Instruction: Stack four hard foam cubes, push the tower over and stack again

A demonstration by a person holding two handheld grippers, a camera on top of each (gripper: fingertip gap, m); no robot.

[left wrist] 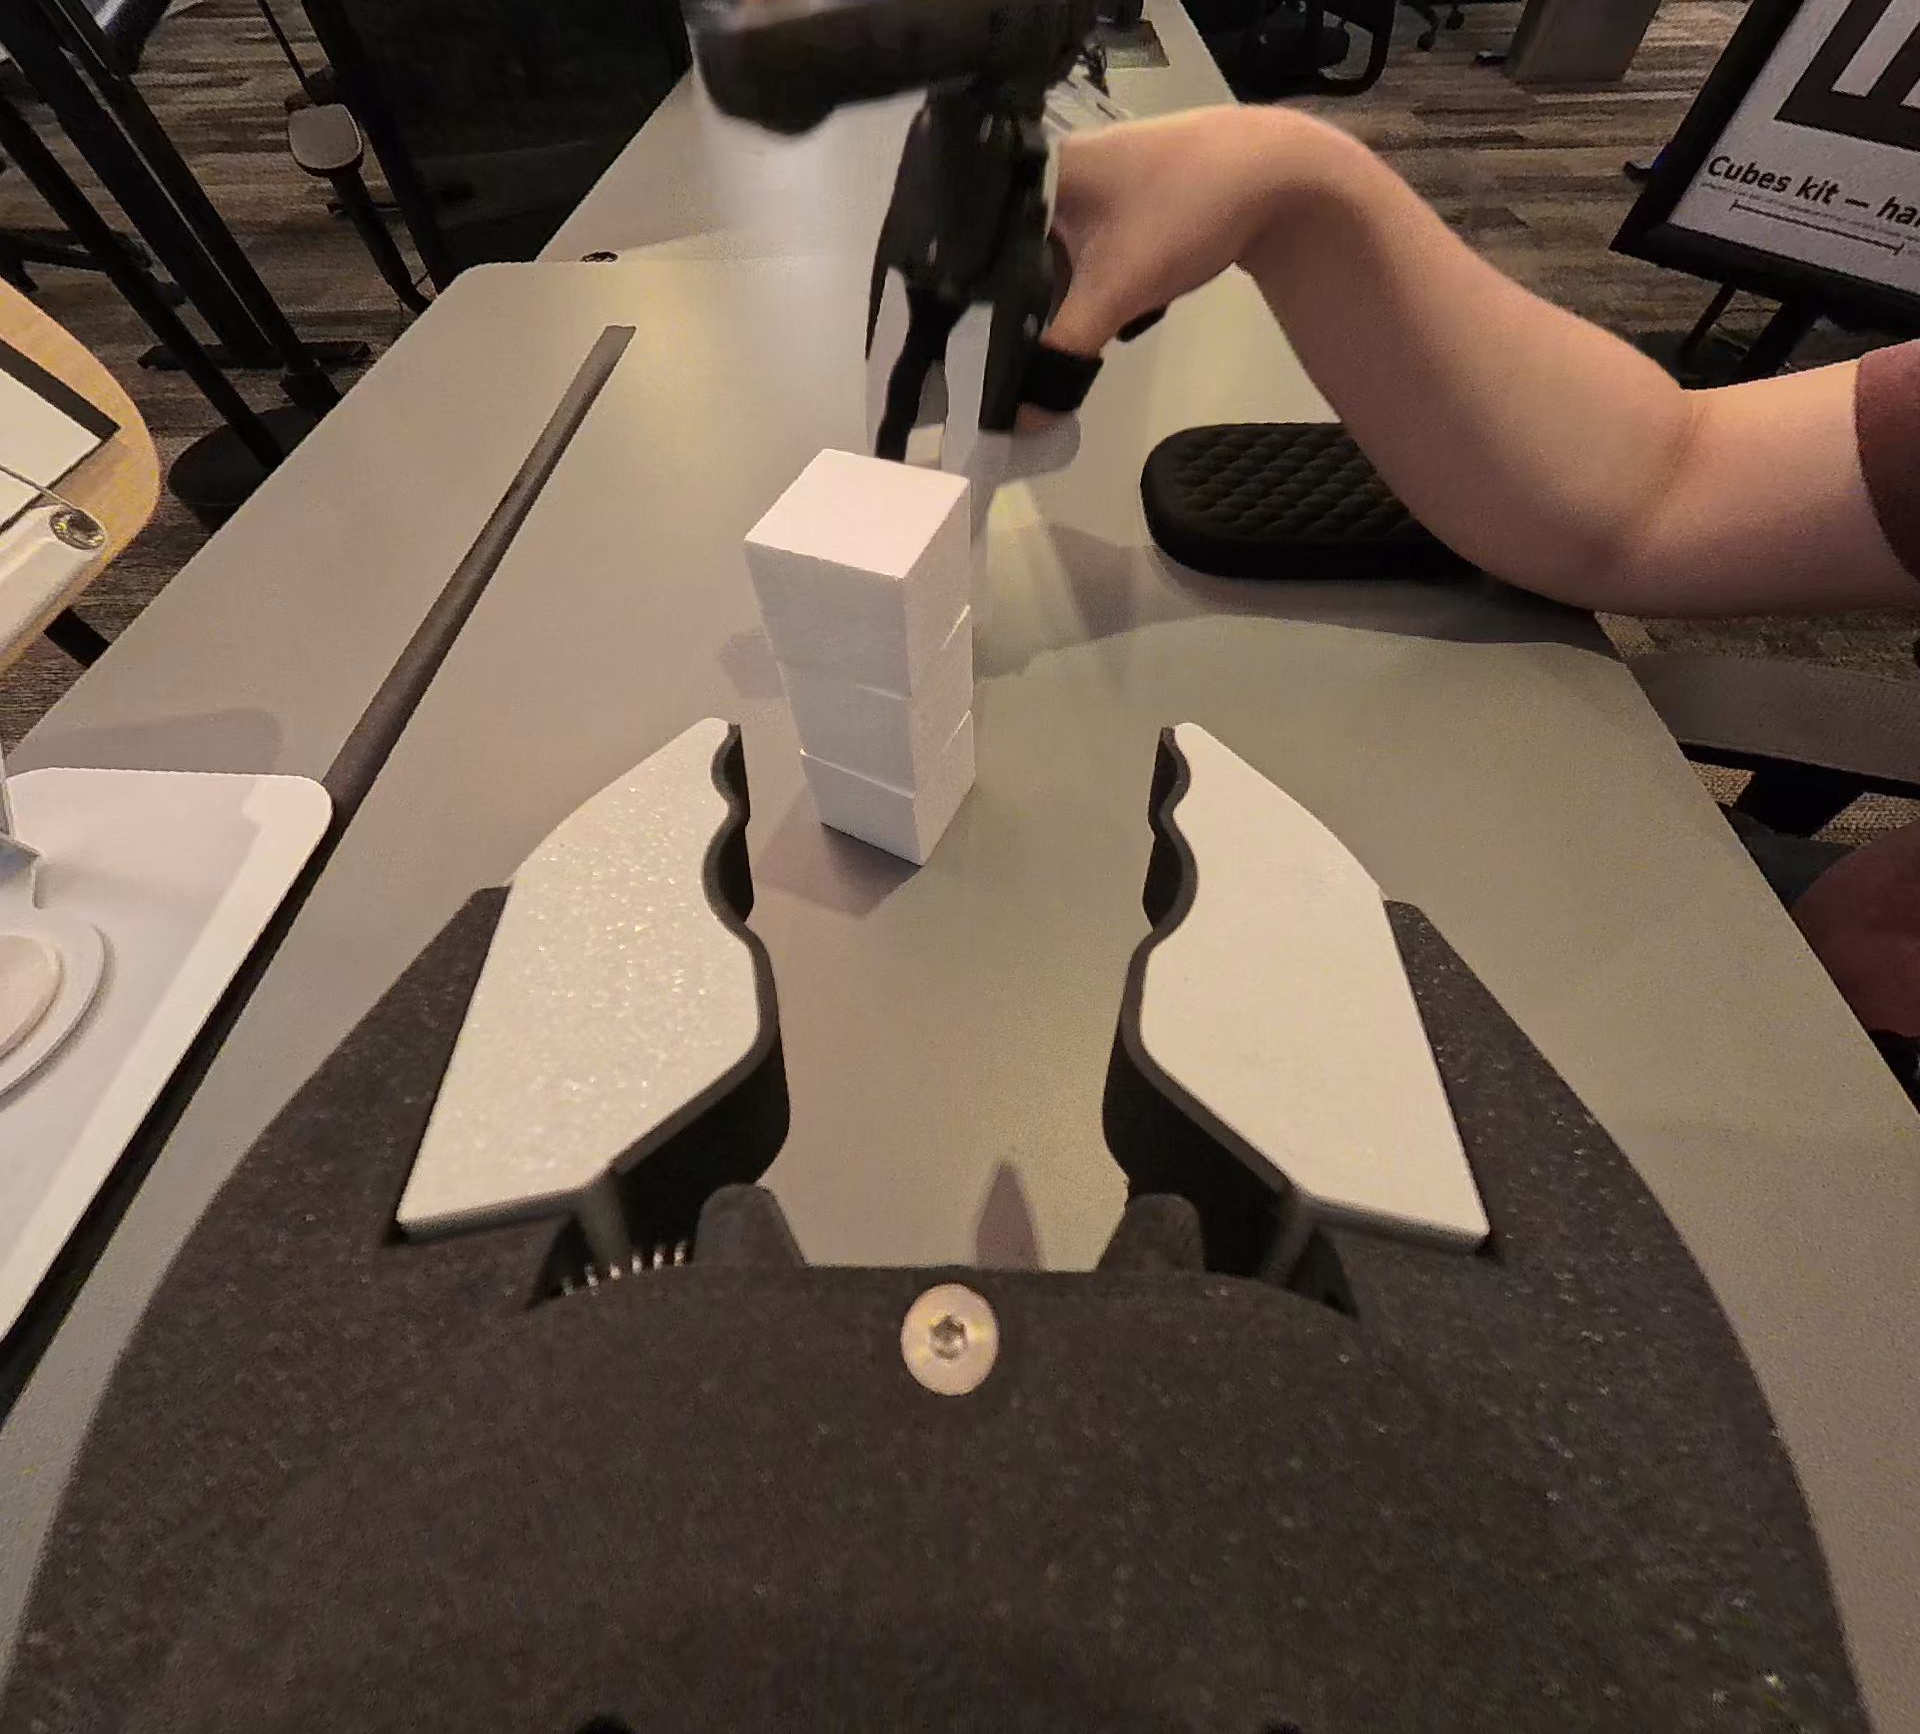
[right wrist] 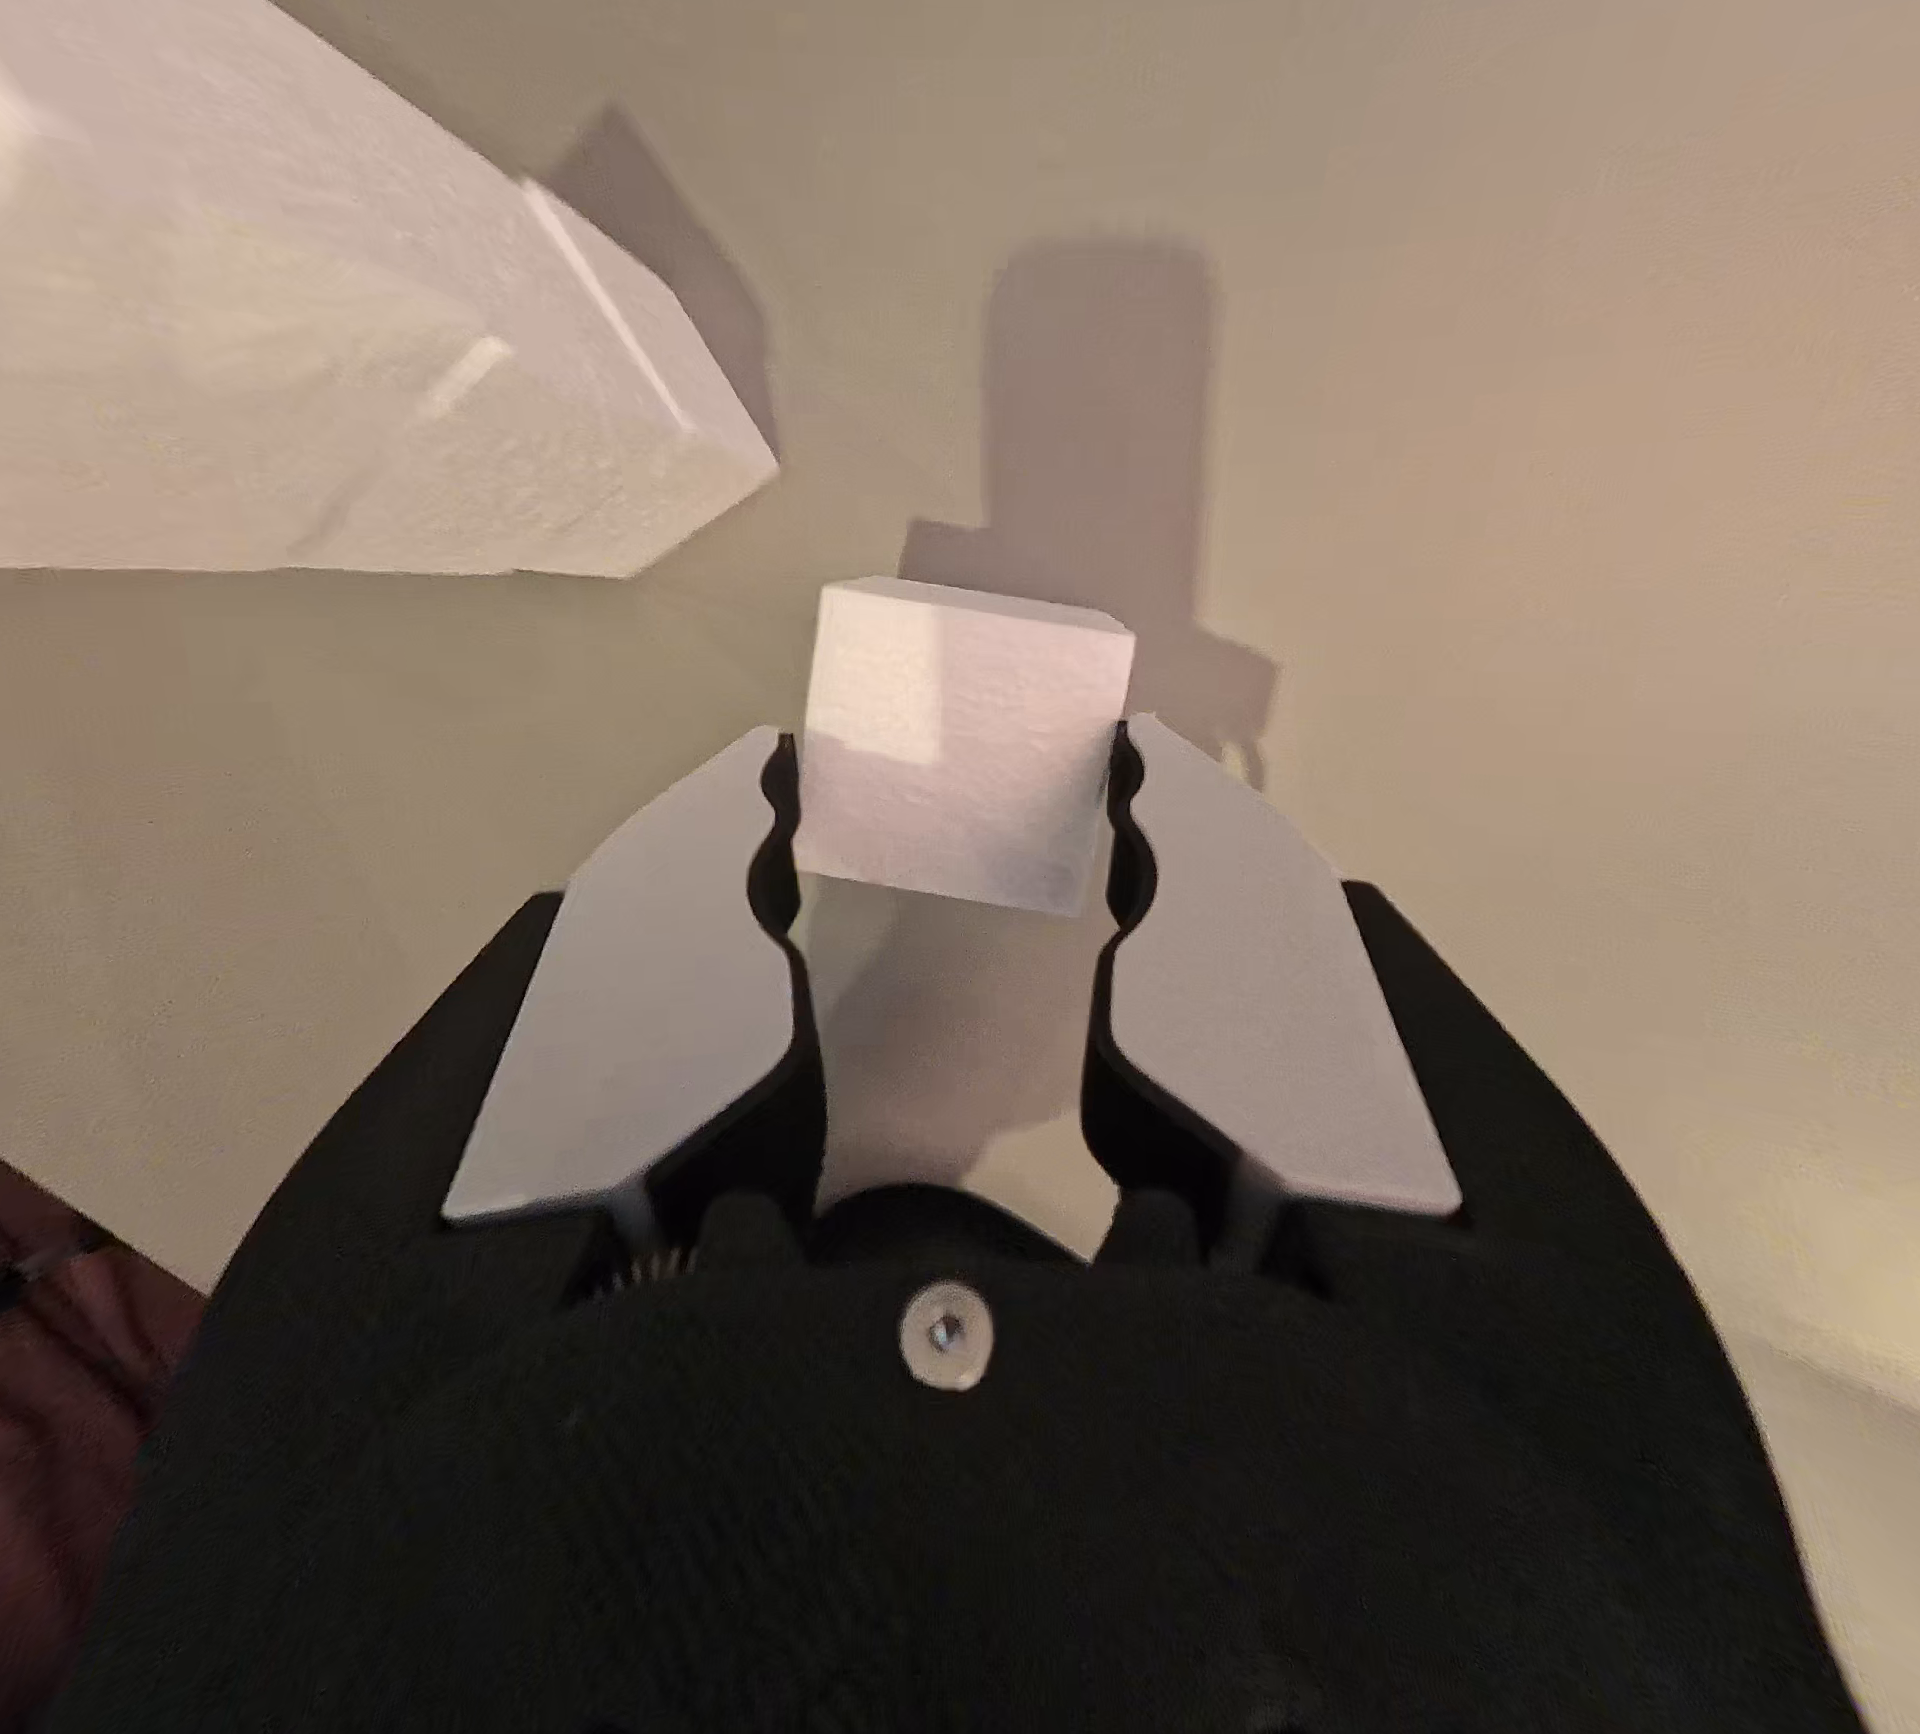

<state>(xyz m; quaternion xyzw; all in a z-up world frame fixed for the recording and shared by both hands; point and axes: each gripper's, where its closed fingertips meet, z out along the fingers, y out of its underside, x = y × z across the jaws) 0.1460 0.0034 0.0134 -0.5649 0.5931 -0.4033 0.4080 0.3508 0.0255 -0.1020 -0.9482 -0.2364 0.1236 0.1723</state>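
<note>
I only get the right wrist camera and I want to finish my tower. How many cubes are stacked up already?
Observer: Three cubes. The tower stands straight on the grey table.
Operator: Is my cube over the top one?
Observer: Not quite. From the left wrist camera, the right gripper holds its cube just past the tower's top, about level with it.
Operator: What's my other gripper doing?
Observer: The left gripper is open and empty. It sits low, facing the tower's base, and touches nothing.
</note>
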